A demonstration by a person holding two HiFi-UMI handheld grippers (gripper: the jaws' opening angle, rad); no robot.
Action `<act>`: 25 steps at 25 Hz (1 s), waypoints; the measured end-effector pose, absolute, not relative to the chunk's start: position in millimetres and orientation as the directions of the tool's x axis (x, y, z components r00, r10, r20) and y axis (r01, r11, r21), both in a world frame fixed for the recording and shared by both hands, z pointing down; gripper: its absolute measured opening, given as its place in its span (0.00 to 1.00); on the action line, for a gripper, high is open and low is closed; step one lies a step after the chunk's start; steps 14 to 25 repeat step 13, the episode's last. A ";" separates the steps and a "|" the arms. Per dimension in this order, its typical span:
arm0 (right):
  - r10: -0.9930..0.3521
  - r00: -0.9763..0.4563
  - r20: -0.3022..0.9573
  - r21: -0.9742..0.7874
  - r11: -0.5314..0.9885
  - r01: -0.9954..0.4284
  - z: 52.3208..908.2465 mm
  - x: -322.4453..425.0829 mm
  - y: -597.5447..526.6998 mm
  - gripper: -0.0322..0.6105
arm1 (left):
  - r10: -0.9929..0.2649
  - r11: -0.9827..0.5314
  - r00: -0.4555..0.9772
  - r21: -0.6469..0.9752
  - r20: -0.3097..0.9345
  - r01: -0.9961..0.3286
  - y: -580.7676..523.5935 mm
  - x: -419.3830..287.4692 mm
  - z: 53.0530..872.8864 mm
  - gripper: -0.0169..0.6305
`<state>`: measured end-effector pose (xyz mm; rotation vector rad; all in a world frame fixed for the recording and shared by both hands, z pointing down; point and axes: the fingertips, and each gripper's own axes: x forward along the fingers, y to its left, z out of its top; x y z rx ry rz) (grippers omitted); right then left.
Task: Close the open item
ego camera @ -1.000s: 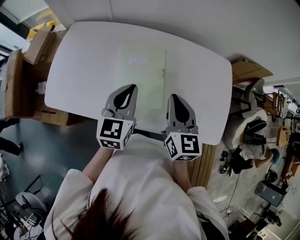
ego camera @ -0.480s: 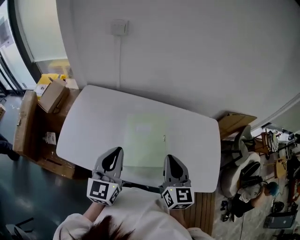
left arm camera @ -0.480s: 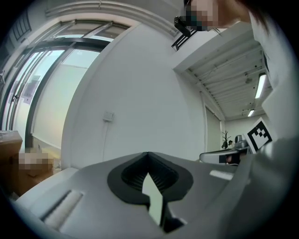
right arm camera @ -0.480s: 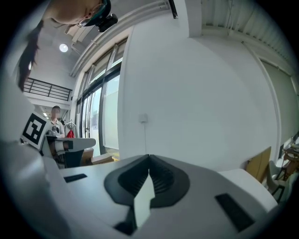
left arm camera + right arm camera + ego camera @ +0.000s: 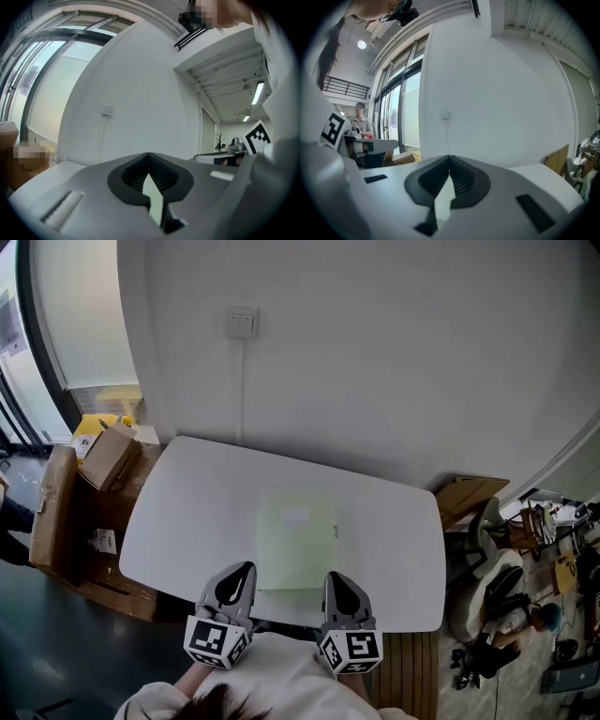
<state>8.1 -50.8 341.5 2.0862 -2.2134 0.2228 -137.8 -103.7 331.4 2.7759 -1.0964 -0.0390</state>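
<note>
A pale green flat case [image 5: 296, 536] lies flat in the middle of the white table [image 5: 187, 502], with a small clasp [image 5: 336, 532] on its right edge. My left gripper [image 5: 236, 576] hovers at the table's near edge, just left of the case's near corner, its jaws shut and empty. My right gripper [image 5: 336, 579] is beside it, by the case's near right corner, also shut with nothing held. In the left gripper view the left gripper [image 5: 148, 157] points level at a white wall. The right gripper [image 5: 449, 159] shows its tips meeting in the right gripper view.
Cardboard boxes [image 5: 108, 456] stand left of the table. More cardboard [image 5: 469, 493] and a chair [image 5: 487, 568] are at the right. A wall switch [image 5: 242, 324] sits above the table. A person [image 5: 360, 123] stands far off by the windows.
Both grippers have drawn back from over the case to the table's near edge. The head view has lifted, so the wall now fills the upper part.
</note>
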 end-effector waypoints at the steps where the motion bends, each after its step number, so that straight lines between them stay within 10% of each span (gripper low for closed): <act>1: -0.984 -0.063 0.164 -0.041 0.057 -0.998 341.0 6.3 -50.5 0.06 | -0.680 -0.721 0.733 0.156 0.030 -0.675 -103.3 -137.8 330.7 0.04; 25: -0.984 -0.053 0.170 -0.026 0.049 -0.998 340.5 8.4 -48.4 0.06 | -0.679 -0.721 0.734 0.174 0.015 -0.671 -104.4 -135.8 326.2 0.04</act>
